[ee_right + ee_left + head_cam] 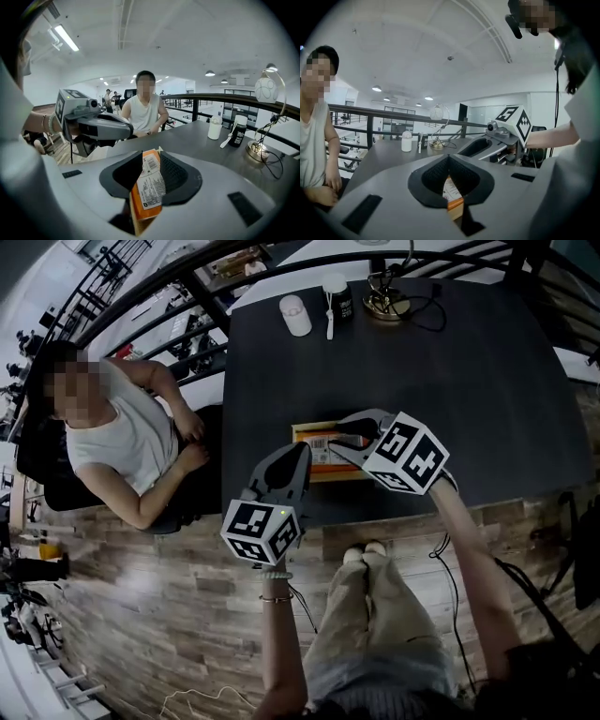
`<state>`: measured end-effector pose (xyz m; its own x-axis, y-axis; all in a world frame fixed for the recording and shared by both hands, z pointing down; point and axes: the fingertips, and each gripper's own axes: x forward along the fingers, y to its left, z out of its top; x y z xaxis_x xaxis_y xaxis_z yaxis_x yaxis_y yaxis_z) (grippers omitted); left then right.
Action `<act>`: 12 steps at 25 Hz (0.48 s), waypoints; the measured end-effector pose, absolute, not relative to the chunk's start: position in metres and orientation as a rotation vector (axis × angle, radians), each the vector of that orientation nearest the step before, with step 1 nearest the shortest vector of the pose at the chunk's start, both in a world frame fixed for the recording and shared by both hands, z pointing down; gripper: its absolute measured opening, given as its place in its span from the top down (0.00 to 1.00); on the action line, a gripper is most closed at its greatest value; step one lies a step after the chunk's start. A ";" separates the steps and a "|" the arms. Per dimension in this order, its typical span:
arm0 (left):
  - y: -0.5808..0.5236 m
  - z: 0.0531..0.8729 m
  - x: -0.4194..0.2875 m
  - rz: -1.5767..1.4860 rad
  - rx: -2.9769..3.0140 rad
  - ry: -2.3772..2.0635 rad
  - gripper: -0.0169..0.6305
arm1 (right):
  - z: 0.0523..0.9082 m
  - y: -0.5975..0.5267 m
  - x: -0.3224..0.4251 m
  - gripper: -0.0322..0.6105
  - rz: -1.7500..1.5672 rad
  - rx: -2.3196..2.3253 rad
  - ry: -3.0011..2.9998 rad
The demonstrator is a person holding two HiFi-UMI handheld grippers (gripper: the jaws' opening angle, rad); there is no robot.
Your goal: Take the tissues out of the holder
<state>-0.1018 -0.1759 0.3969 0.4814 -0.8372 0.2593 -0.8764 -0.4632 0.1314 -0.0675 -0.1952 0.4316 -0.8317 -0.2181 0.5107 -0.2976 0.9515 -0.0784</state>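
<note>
An orange tissue pack (pixel 319 452) with a white label lies in a tan holder (pixel 323 474) near the front edge of the dark table (pixel 469 381). My left gripper (pixel 300 454) reaches to the pack's left end. In the left gripper view its tips (pixel 449 159) meet, shut, with the pack (pixel 451 190) showing through the gap below them. My right gripper (pixel 339 437) comes in from the right over the pack. In the right gripper view its jaws (pixel 149 157) stand apart, open, with the pack (pixel 147 187) tilted between them and the holder's edge (pixel 132 220) underneath.
A white cylinder (pixel 295 315), a dark bottle with a white cap (pixel 337 298) and a brass lamp base (pixel 386 304) with its cable stand at the table's far side. A person (pixel 112 442) sits at the table's left. A railing runs behind.
</note>
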 end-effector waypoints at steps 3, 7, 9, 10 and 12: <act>-0.179 0.402 -0.103 0.261 2.485 -1.439 0.96 | 0.439 -0.199 -0.079 0.79 0.183 0.283 -2.543; -0.187 0.409 -0.102 0.309 2.501 -1.388 0.96 | 0.461 -0.207 -0.085 0.76 0.158 0.201 -2.452; -0.191 0.414 -0.108 0.321 2.499 -1.383 0.96 | 0.472 -0.208 -0.087 0.76 0.141 0.168 -2.410; -0.192 0.417 -0.111 0.334 2.496 -1.384 0.96 | 0.477 -0.208 -0.088 0.75 0.129 0.155 -2.390; -0.195 0.423 -0.117 0.363 2.488 -1.383 0.96 | 0.483 -0.209 -0.088 0.75 0.113 0.138 -2.355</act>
<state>-0.1175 -0.1946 0.4235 0.5130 -0.7863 0.3445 -0.8541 -0.5076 0.1133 -0.0878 -0.2092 0.4834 -0.7054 -0.0658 0.7057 -0.1329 0.9903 -0.0405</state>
